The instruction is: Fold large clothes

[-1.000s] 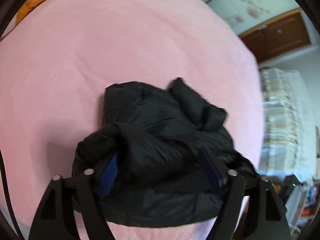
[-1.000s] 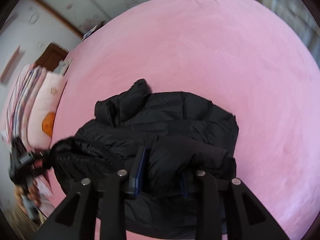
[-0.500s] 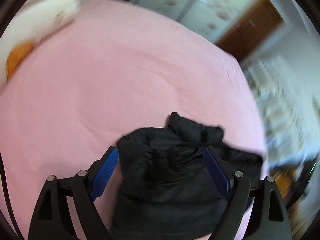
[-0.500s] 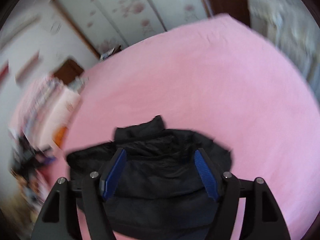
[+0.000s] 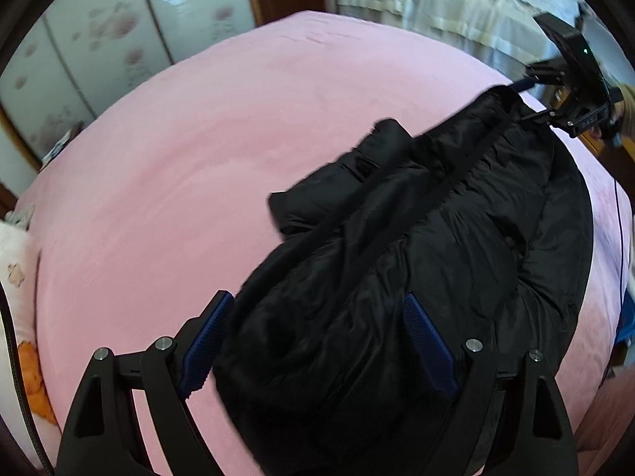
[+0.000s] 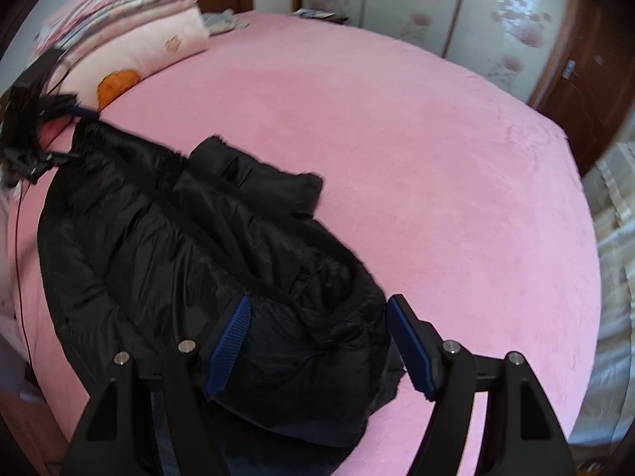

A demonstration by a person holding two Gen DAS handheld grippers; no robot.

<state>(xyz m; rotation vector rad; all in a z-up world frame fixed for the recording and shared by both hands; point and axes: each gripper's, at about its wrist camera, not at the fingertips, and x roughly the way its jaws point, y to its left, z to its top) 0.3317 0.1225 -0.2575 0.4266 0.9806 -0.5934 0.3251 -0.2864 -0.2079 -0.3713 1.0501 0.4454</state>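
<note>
One black jacket [image 5: 416,261] lay crumpled on the pink bed [image 5: 198,166]. Two claws bracketed it: the left claw [image 5: 313,341] and the right claw [image 6: 317,341], each spread wide around an end, pinching nothing.

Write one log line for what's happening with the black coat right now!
coat: spread on pink bed | left gripper: jaws open around one end | right gripper: jaws open around other end | fold: not done

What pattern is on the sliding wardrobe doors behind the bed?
Pale panels with pink flower prints on the wardrobe doors; clearest in the right wrist view.
</note>
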